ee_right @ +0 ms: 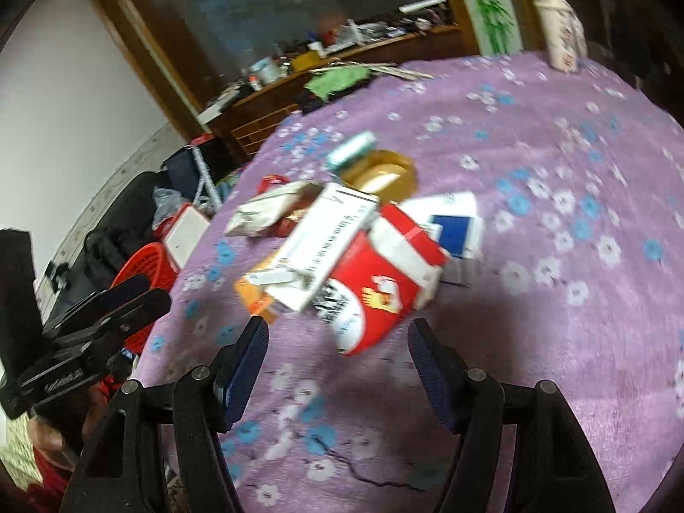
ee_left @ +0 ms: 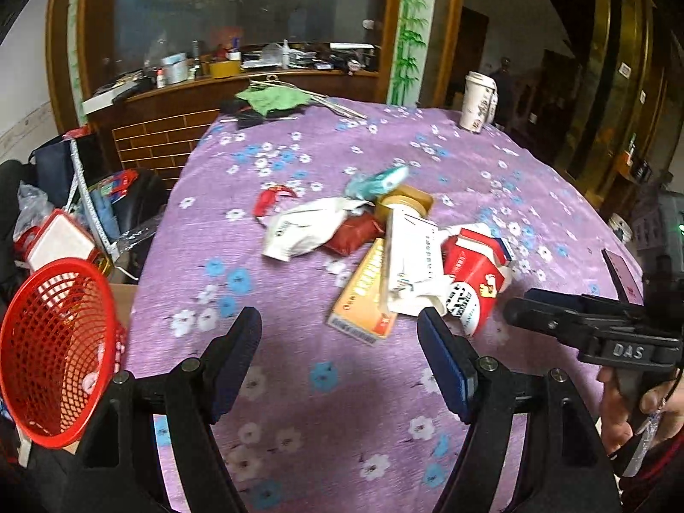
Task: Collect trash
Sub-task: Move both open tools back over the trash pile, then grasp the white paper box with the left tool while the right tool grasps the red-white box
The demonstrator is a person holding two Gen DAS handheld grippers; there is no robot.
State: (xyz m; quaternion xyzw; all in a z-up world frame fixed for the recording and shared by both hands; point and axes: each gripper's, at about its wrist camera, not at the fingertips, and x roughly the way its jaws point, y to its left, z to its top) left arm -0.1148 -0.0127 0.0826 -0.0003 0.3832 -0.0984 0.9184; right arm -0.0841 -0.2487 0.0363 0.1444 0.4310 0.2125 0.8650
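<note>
Trash lies heaped mid-table on the purple flowered cloth point(ee_left: 299, 384): a red carton point(ee_right: 384, 282), a white box point(ee_right: 325, 235) across it and an orange box point(ee_left: 367, 295) beneath. Right gripper point(ee_right: 337, 342) hovers just short of the carton, fingers spread, nothing between them. Left gripper point(ee_left: 340, 329) faces the orange box, likewise agape. Beside the table's edge sits a red mesh basket point(ee_left: 51, 342).

— What colour is the cloth on the surface point(ee_left: 491, 179)?

— Purple, with white and blue flowers. Beside the cloth, my basket point(ee_left: 51, 350) is red mesh.

— And the pile on the cloth?

— A red-and-white carton point(ee_left: 474, 269), an orange box point(ee_left: 363, 299), a white box point(ee_left: 410, 256), a teal wrapper point(ee_left: 380, 179). My claw point(ee_left: 340, 333) pads are dark blue.
</note>
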